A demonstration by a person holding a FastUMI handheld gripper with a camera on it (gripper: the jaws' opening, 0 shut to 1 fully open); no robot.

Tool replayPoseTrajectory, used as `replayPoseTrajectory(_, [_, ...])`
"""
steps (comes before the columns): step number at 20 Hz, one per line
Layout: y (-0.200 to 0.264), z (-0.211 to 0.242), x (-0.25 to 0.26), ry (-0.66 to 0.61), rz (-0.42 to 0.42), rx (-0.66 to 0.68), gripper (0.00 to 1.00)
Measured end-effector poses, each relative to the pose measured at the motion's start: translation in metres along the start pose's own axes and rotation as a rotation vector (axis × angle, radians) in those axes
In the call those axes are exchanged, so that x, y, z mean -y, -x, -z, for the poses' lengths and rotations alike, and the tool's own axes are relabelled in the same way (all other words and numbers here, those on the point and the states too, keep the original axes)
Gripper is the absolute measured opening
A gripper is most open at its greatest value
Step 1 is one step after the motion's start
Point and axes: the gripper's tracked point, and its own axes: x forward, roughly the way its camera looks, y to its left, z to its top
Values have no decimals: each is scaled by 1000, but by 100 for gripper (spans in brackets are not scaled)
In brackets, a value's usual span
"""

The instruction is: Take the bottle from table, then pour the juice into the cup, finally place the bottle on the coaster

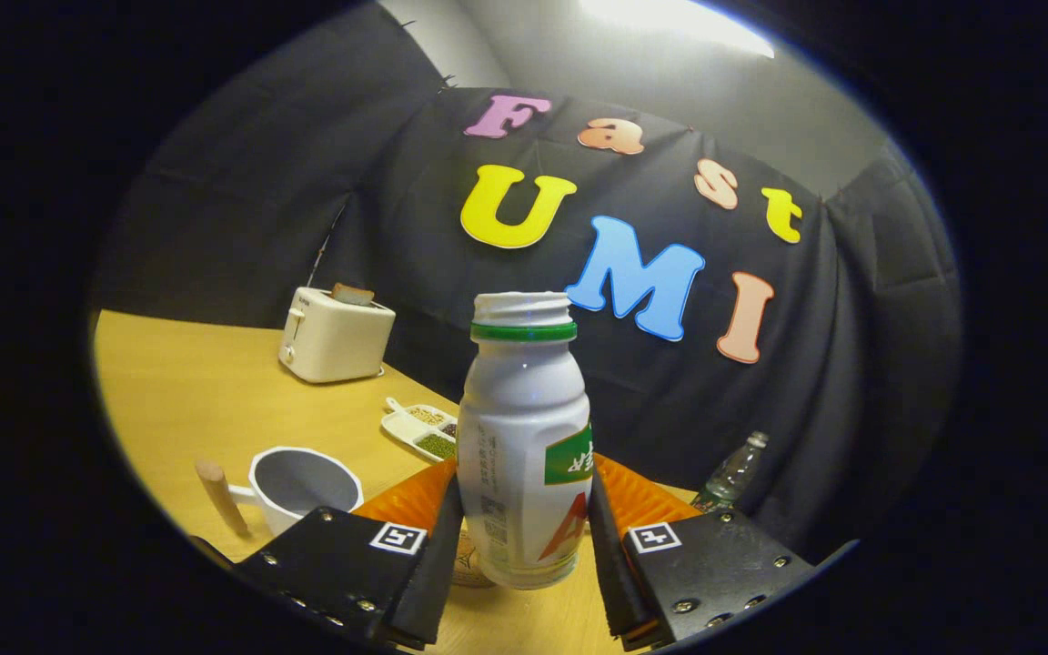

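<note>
Two fingers (447, 555) nearest the lens, one on each flank of a white bottle (524, 437), both pressed against its lower body. Gripper (524, 569) thus clamped on the bottle, jaws held apart only by its width. Bottle upright, slightly tilted with the whole view, capped white over a green neck ring, a green and orange label on its right face. Base appears lifted just clear of the wood, though hard to tell for sure. Partly hidden behind the left finger, low beside the bottle's base: a small round thing, perhaps the coaster (468, 559), too covered to tell.

Underneath, a light wooden table (187, 391), bare and smooth across its left half. Left of the fingers and just beyond them, a white cup (301, 487) with a wooden handle pointing left, open mouth up, standing apart from the bottle. Farther back, a divided white dish (419, 428) holding grains or beans in separate compartments. Farther still, near the table's far edge, a cream toaster (335, 334) with a slice of bread (353, 294) sticking out of its slot. Right of the fingers, at the table's far right edge, a clear plastic bottle (733, 475) close against the cloth.

Behind the table, black cloth (242, 209) draped as the booth's wall, pale wall above it, and a bright ceiling light (679, 23). Open wood between cup and toaster.
</note>
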Motion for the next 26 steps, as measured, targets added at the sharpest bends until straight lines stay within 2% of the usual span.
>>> replayPoseTrajectory(3, [-9, 13, -1, -90, -24, -10, 66])
replayPoseTrajectory(12, [-27, 47, -14, -248, -78, -53, 66])
replayPoseTrajectory(16, [-57, 54, -11, -280, -79, -95, 66])
replayPoseTrajectory(19, [-61, 65, -13, -311, -73, -121, 66])
replayPoseTrajectory(26, [-59, 67, -10, -358, -67, -90, 66])
